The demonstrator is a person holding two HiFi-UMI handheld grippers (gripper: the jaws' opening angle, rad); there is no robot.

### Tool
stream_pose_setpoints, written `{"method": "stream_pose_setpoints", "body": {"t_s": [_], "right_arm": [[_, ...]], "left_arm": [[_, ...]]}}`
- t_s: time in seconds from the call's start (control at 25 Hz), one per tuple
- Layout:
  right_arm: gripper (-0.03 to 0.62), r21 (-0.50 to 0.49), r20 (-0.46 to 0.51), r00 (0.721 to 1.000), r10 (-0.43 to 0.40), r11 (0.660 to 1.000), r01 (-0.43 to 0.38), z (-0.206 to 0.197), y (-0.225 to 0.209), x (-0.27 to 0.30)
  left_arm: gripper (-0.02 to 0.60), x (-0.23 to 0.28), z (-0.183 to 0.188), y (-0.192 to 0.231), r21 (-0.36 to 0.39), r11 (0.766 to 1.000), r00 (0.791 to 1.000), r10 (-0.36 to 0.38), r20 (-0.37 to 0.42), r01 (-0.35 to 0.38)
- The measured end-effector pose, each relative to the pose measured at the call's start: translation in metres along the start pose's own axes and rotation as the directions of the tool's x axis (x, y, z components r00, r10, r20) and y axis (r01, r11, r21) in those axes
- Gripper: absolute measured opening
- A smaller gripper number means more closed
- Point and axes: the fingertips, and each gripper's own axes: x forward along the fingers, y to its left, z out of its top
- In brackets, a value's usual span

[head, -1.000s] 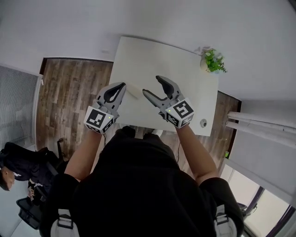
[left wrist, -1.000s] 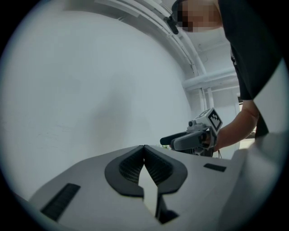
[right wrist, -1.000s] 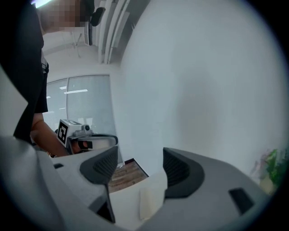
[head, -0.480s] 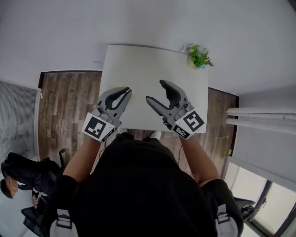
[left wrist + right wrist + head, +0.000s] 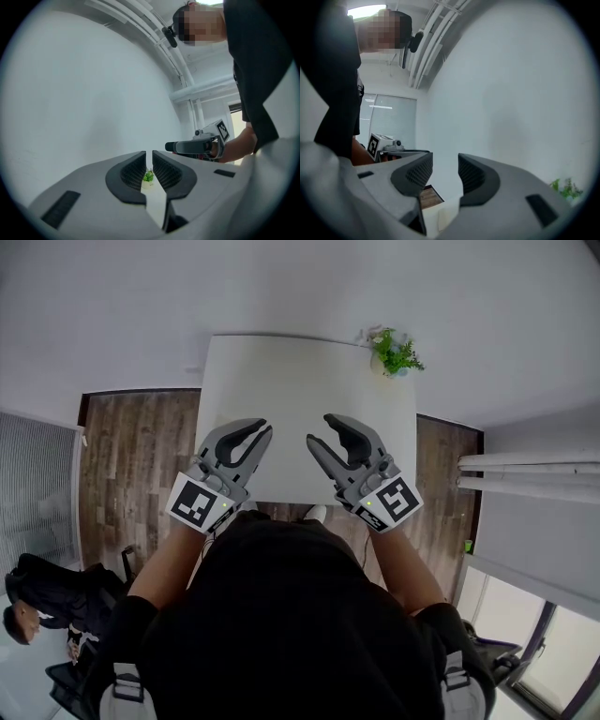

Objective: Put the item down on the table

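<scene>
A white table point(image 5: 300, 371) lies below both grippers. My left gripper point(image 5: 262, 442) hangs over the table's near edge. Its jaws stand only a narrow slit apart, and through the slit in the left gripper view point(image 5: 148, 161) I see just the table and the plant. My right gripper point(image 5: 319, 430) hovers beside it. Its jaws are closing, and there is nothing between them point(image 5: 445, 171). A pale cream item point(image 5: 447, 216) lies flat on the table under the right gripper. In the head view the item is hidden.
A small potted plant point(image 5: 394, 352) stands at the table's far right corner. Wood floor point(image 5: 131, 446) shows on both sides of the table. Another person point(image 5: 23, 615) is at the lower left. A white wall runs behind the table.
Both grippers have drawn back toward the table's near edge. The right jaws have narrowed. The cream item seen at the left gripper's tip a second ago no longer shows in the head view.
</scene>
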Motion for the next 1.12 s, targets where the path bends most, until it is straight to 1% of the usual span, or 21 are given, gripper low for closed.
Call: {"method": "stream_pose_setpoints", "body": {"t_s": [0.16, 0.36, 0.44, 0.56, 0.76, 0.92, 1.12], "right_arm": [[0.167, -0.028, -0.014, 1.0, -0.003, 1.0, 0.003, -0.0014, 0.0034, -0.0004], [0.059, -0.053, 0.003, 1.0, -0.016, 0.998, 0.016, 0.0023, 0.0063, -0.0019], [0.032, -0.055, 0.002, 1.0, -0.012, 0.998, 0.012, 0.0019, 0.0072, -0.0012], [0.01, -0.056, -0.002, 1.0, -0.008, 0.998, 0.008, 0.0014, 0.0085, -0.0007], [0.003, -0.046, -0.001, 1.0, -0.005, 0.999, 0.005, 0.0009, 0.0099, -0.001], [0.003, -0.045, -0.005, 1.0, 0.0, 0.999, 0.0, 0.0001, 0.0099, -0.0007], [0.003, -0.044, -0.007, 1.0, 0.003, 0.999, -0.003, 0.0002, 0.0104, 0.0011]], "left_arm": [[0.038, 0.0001, 0.002, 0.0003, -0.002, 1.0, 1.0, 0.013, 0.006, -0.013], [0.038, -0.0011, 0.0062, -0.0064, -0.009, 1.0, 1.0, 0.007, 0.016, -0.007], [0.038, -0.001, 0.0064, -0.0061, -0.003, 1.0, 1.0, 0.011, 0.019, -0.011], [0.038, -0.0006, 0.0076, -0.0036, -0.002, 1.0, 1.0, 0.028, 0.009, -0.028], [0.034, -0.0036, 0.0101, -0.0036, 0.006, 0.999, 0.999, 0.049, 0.01, -0.05], [0.017, -0.0066, 0.0096, -0.0034, 0.013, 0.998, 0.998, 0.056, 0.04, -0.056], [0.011, -0.0075, 0.0094, -0.0008, 0.01, 0.998, 0.998, 0.062, 0.03, -0.062]]}}
